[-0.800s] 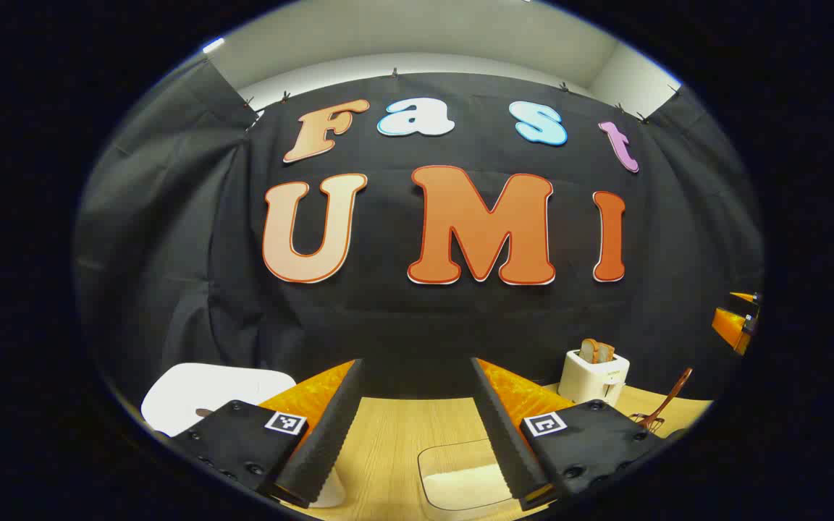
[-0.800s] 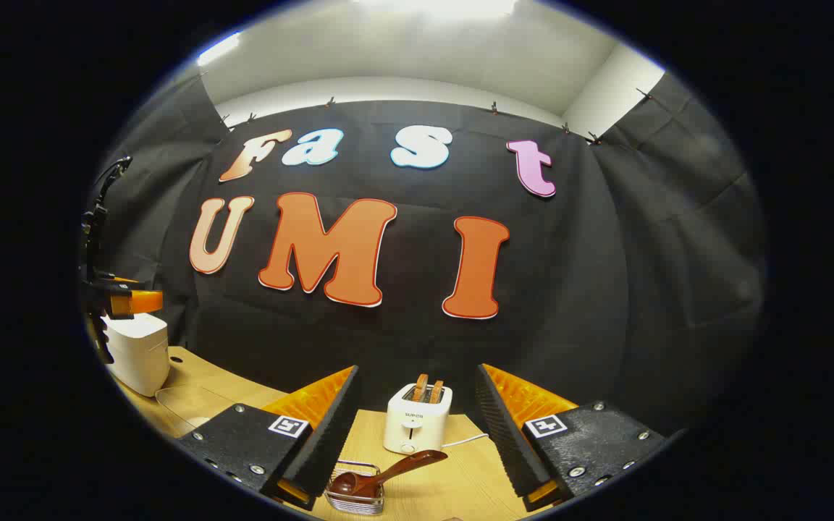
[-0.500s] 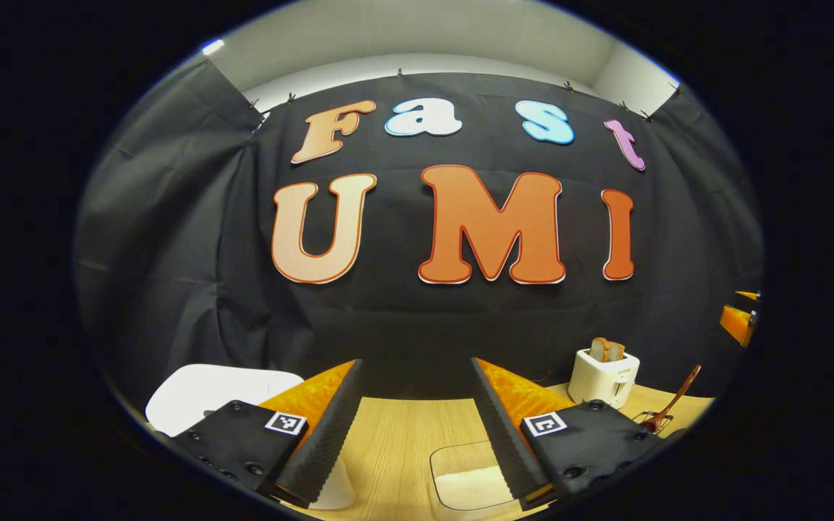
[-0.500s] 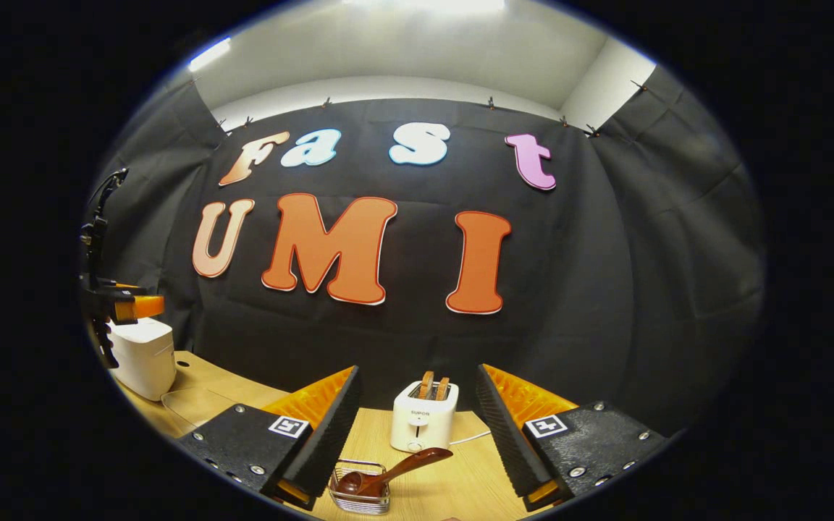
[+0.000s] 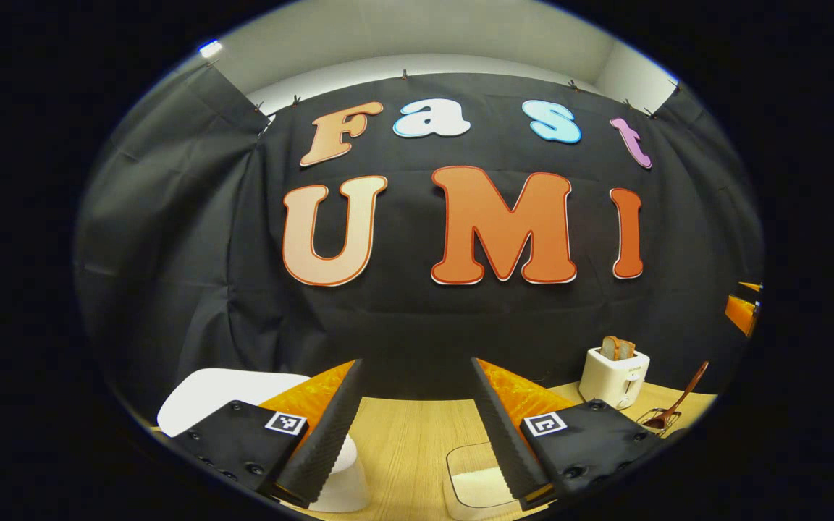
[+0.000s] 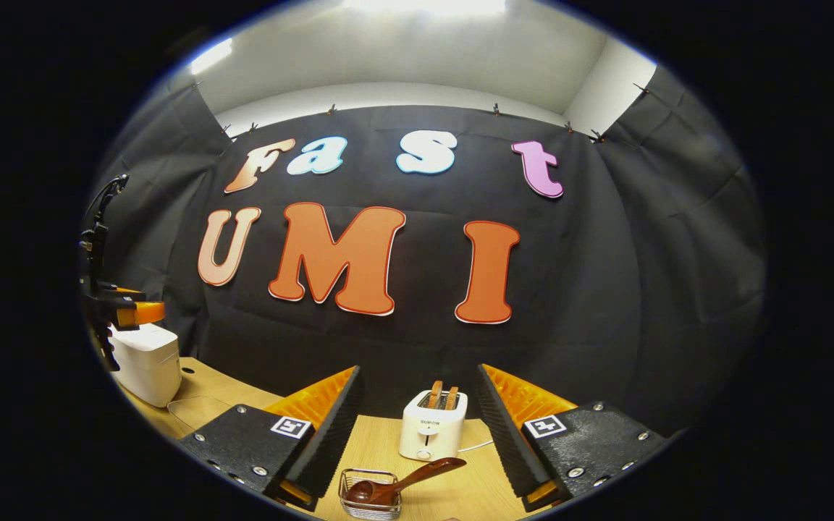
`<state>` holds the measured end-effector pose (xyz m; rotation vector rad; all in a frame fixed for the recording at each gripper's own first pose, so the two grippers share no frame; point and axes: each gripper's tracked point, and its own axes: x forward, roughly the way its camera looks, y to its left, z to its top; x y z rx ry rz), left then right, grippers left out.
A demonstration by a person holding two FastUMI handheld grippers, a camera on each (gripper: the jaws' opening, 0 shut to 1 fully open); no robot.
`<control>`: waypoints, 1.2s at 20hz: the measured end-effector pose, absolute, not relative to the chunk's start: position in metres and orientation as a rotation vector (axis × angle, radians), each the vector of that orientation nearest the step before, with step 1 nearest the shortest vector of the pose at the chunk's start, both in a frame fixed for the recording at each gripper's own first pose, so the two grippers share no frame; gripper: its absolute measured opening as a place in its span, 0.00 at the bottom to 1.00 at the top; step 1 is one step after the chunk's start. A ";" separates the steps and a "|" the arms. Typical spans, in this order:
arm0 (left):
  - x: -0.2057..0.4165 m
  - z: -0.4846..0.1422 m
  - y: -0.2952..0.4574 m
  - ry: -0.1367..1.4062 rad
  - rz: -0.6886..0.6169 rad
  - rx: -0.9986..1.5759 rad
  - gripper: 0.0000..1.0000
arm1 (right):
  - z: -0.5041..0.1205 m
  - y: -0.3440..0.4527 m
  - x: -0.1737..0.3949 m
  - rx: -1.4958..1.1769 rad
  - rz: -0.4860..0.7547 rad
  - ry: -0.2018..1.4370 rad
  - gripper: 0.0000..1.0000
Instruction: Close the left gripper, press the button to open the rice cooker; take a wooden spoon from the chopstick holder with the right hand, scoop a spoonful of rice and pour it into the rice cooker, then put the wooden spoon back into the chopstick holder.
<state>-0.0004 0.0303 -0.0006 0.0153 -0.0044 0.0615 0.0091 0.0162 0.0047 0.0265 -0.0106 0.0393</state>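
Observation:
My left gripper (image 5: 415,362) is open and holds nothing. The white rice cooker (image 5: 229,387) lies low at the left, its lid down, partly behind my left finger. A clear container of rice (image 5: 478,481) sits on the table between my fingers. My right gripper (image 6: 418,369) is open too, above the wire chopstick holder (image 6: 370,496). The wooden spoon (image 6: 410,481) leans in that holder, its handle pointing right. In the right gripper view the left gripper (image 6: 131,312) hovers over the rice cooker (image 6: 143,362). The left gripper view has the spoon (image 5: 681,401) at the far right.
A white toaster (image 6: 431,434) with two slices of bread stands behind the holder, its cord trailing right. It also stands at the right in the left gripper view, toaster (image 5: 612,376). The wooden table (image 5: 402,441) ends at the black cloth wall.
In the left gripper view the cooker, container and toaster have slid right. In the right gripper view the holder and spoon have risen into fuller sight. Both grippers stay open.

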 end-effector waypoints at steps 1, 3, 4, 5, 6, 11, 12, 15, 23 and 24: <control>-0.001 0.000 0.032 -0.003 0.067 0.016 0.95 | 0.002 0.020 0.009 0.030 0.051 0.001 0.92; -0.002 0.000 0.035 -0.001 0.071 0.024 0.95 | 0.002 0.024 0.009 0.032 0.068 0.008 0.91; -0.003 0.002 0.036 -0.003 0.074 0.027 0.93 | 0.002 0.025 0.008 0.032 0.072 0.008 0.92; -0.004 0.003 0.036 -0.004 0.071 0.028 0.95 | 0.003 0.026 0.009 0.032 0.073 0.010 0.92; -0.005 0.002 0.035 -0.004 0.071 0.026 0.93 | 0.003 0.027 0.008 0.033 0.076 0.010 0.92; -0.006 0.000 0.039 0.003 0.080 0.023 0.95 | 0.001 0.025 0.004 0.034 0.080 0.013 0.92; -0.006 0.000 0.039 0.006 0.077 0.023 0.93 | 0.000 0.024 0.002 0.033 0.077 0.018 0.92; -0.007 0.001 0.039 0.004 0.080 0.018 0.93 | -0.007 0.018 0.000 0.037 0.063 0.036 0.92; -0.008 -0.007 0.041 0.018 0.086 0.019 0.96 | -0.026 -0.001 -0.008 0.037 0.015 0.083 0.92; -0.008 -0.007 0.041 0.020 0.085 0.019 0.93 | -0.033 -0.004 -0.008 0.041 0.009 0.101 0.92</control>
